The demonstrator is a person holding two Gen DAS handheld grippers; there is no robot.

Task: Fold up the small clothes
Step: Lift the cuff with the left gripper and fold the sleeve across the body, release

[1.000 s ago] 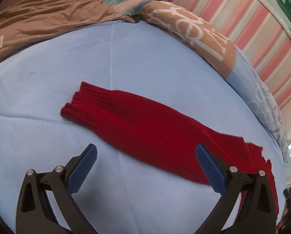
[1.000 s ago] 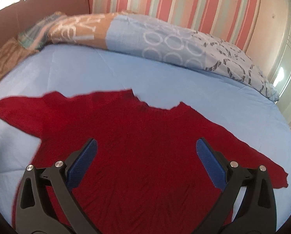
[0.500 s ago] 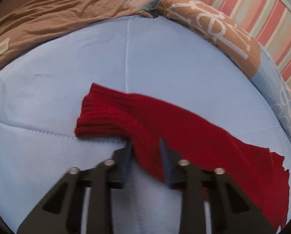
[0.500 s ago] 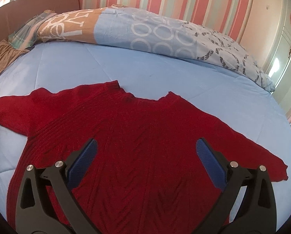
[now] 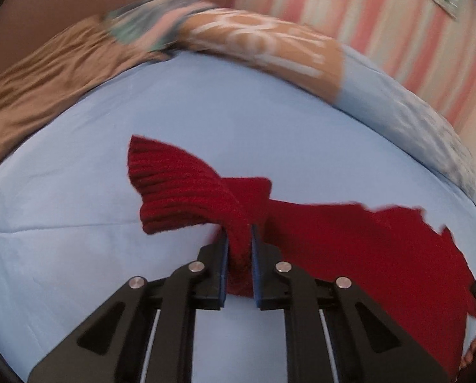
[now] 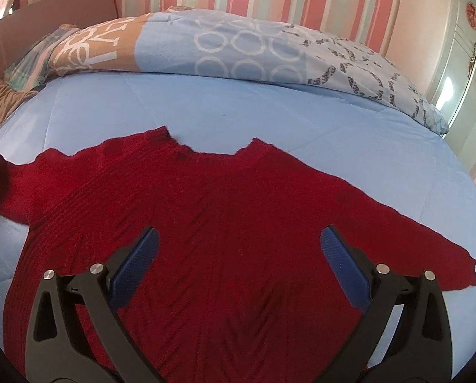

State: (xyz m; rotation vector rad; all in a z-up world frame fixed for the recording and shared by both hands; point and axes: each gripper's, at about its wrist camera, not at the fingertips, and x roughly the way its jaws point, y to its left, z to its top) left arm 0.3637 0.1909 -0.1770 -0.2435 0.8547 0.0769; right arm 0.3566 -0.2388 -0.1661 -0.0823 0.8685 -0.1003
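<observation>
While clamped on the sleeve (image 5: 203, 191) of the red sweater (image 6: 225, 242), just behind its ribbed cuff, left gripper (image 5: 239, 239) lifts that knit clear of the blue bedspread (image 5: 78, 255); jaws just closed, fabric bunched between the blue pads (image 5: 224, 255). Cuff flopped over to the left, rest of the sleeve trailing right toward the body of the garment.

Further right: sweater spread flat on the bedspread, neckline toward the patterned duvet (image 6: 238, 48), second sleeve stretched out to the right edge. Above the chest panel, right gripper (image 6: 238, 255) with jaws wide apart and nothing between them, not touching the knit as far as can be told.

Step in hand, by the look of it: 1st fold, left sleeve being carried inward over the body. Task barely begun, with the body not yet folded.

Next move calls for: swinging the held sleeve across onto the chest, laying it flat without twisting the cuff, then letting go. Likely risk: loose knit dragging the shoulder out of line. Right sleeve awaiting the same treatment from the free gripper.
</observation>
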